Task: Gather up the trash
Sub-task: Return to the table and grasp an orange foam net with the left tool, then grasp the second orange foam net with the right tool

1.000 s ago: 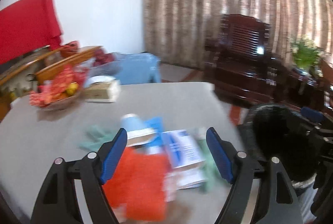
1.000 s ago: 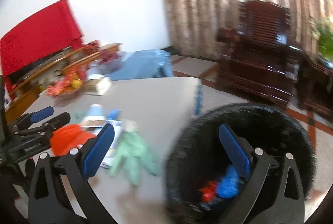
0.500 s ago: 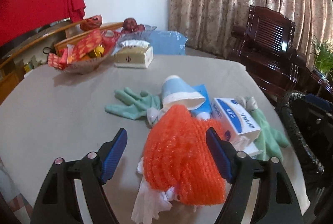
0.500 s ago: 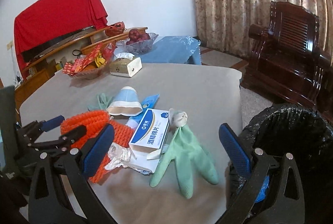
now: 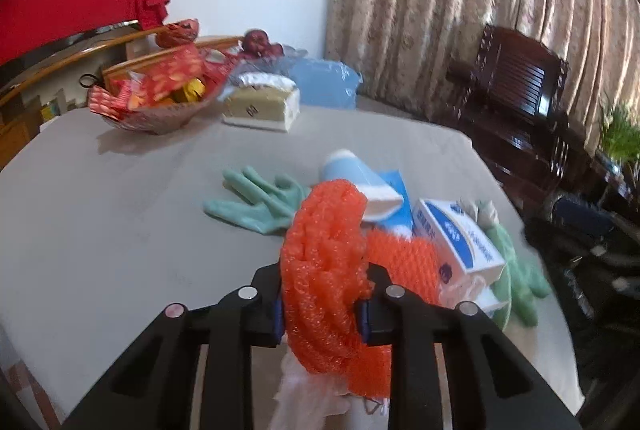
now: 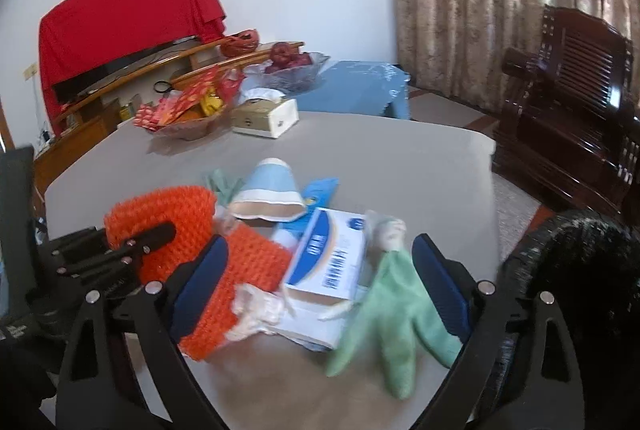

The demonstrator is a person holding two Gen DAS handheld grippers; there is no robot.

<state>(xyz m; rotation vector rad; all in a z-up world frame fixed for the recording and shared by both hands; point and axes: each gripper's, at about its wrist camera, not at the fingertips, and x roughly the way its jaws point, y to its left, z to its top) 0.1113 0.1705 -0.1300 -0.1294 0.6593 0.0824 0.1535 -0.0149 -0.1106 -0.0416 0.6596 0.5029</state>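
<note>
Left tool (image 5: 322,304): my jaws closing on the crumpled orange foam-net wrap (image 5: 328,250), pads already pinching its fold, lower centre of frame.

Right tool (image 6: 316,294): jaws wide, beginning to close, nothing pinched; white-and-blue cardboard box (image 6: 330,256) and pale green rubber glove (image 6: 394,314) lie between them on the grey counter (image 6: 400,158).

Beyond: light blue paper cup (image 6: 268,196), tipped over. Black-lined trash bin (image 6: 580,262), right edge.

Advice: I should firm the pinch before lifting, so the springy net does not slip and drag the white tissue (image 5: 304,386) beneath.
</note>
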